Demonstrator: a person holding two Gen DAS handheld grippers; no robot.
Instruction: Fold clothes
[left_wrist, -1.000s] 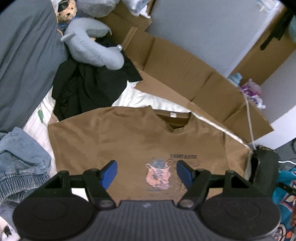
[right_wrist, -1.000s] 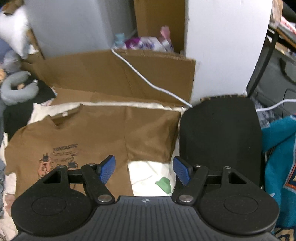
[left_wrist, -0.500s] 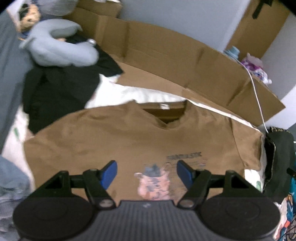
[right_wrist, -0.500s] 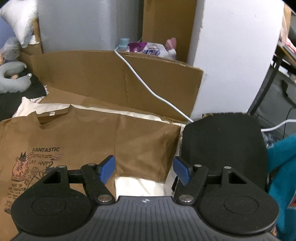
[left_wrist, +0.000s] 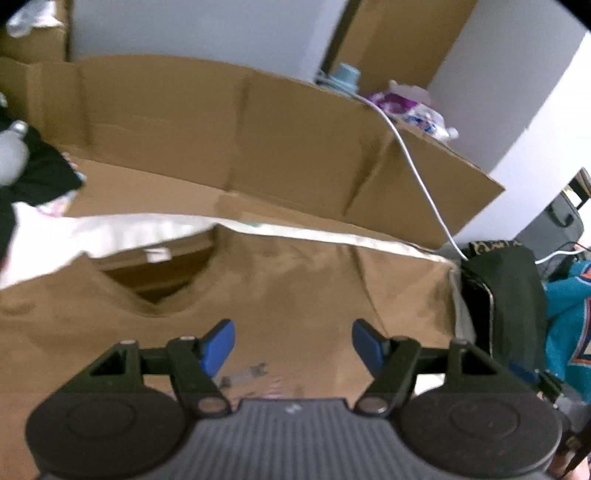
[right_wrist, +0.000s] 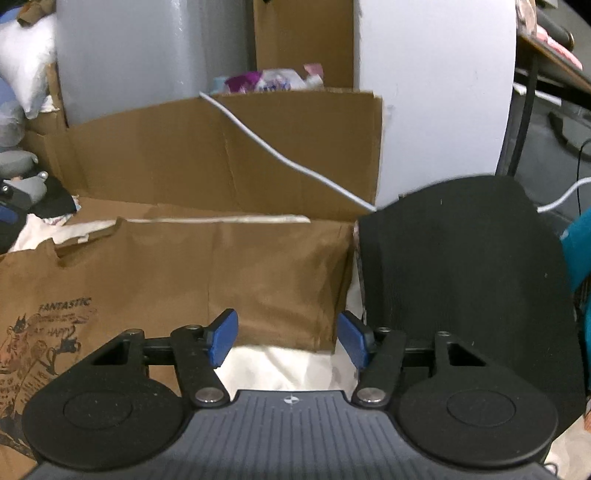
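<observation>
Right gripper (right_wrist: 287, 338): jaws apart and just narrowing, nothing between them, poised above the sleeve hem of the brown T-shirt (right_wrist: 258, 269), which lies flat on the white sheet (right_wrist: 280, 363). Left gripper (left_wrist: 292, 345): wide and empty over the shirt's chest. Recommend pinching the sleeve edge and shoulder cleanly, one layer only, clear of the black chair (right_wrist: 461, 266) at right. Cardboard (right_wrist: 221, 155) stands beyond.

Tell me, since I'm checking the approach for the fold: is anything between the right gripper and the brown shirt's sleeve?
Nothing visible is. The right gripper, jaws open and just closing somewhat, hangs above the brown shirt sleeve's hem, empty. The black cushion sits beside the sleeve, not across it.
</observation>
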